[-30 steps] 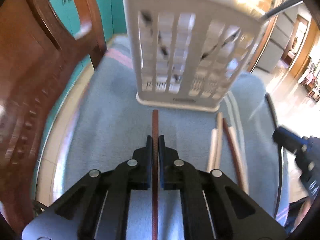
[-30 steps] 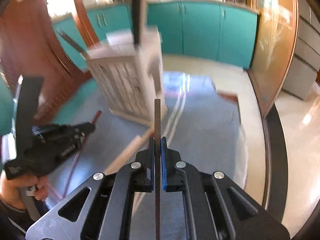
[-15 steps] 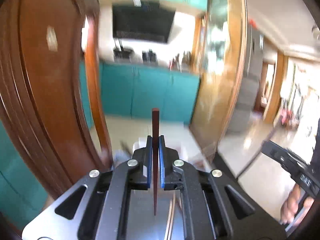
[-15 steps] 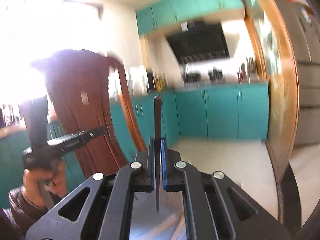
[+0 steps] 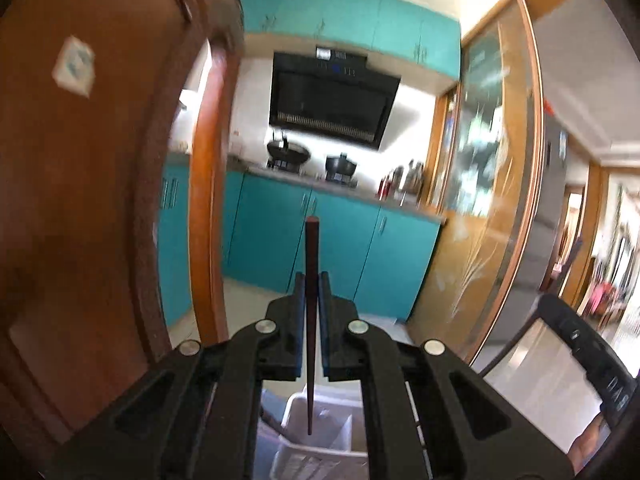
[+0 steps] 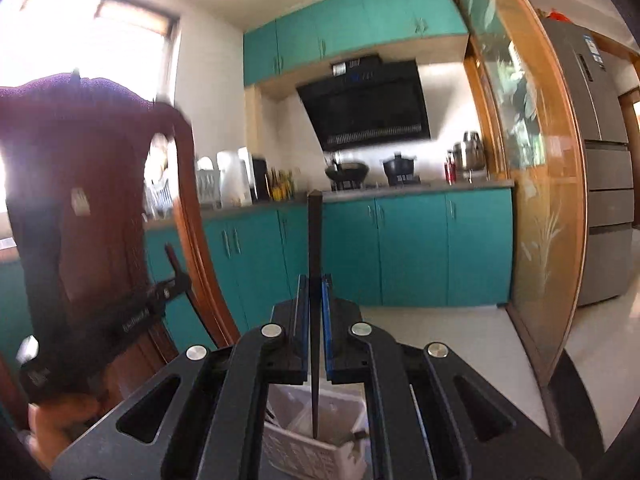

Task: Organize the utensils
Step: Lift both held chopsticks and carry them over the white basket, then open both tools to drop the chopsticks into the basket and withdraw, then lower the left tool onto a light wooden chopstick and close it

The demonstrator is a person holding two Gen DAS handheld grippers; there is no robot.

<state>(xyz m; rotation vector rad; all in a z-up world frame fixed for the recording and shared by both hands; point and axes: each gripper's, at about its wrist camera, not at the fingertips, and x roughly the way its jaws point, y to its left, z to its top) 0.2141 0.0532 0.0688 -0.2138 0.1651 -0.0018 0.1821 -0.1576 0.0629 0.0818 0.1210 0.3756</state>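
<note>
My left gripper (image 5: 311,280) is shut on a reddish-brown chopstick (image 5: 311,320), held upright with its thin tip hanging over the white slotted utensil basket (image 5: 320,446) below. My right gripper (image 6: 315,282) is shut on a dark chopstick (image 6: 315,320), also upright, its tip down inside the same white basket (image 6: 312,452). The left gripper also shows in the right wrist view (image 6: 176,280), at left, with its chopstick. The right gripper's body shows at the lower right of the left wrist view (image 5: 560,360).
A dark wooden chair back (image 5: 80,200) stands close on the left. Teal kitchen cabinets (image 6: 400,252), a range hood (image 5: 332,100) and a glass door (image 6: 532,200) lie beyond. The tabletop is hidden under the grippers.
Both grippers have lifted from the blue cloth and tilted up, turning the chopsticks from lying flat to upright above the basket. The tips now hang over or into it.
</note>
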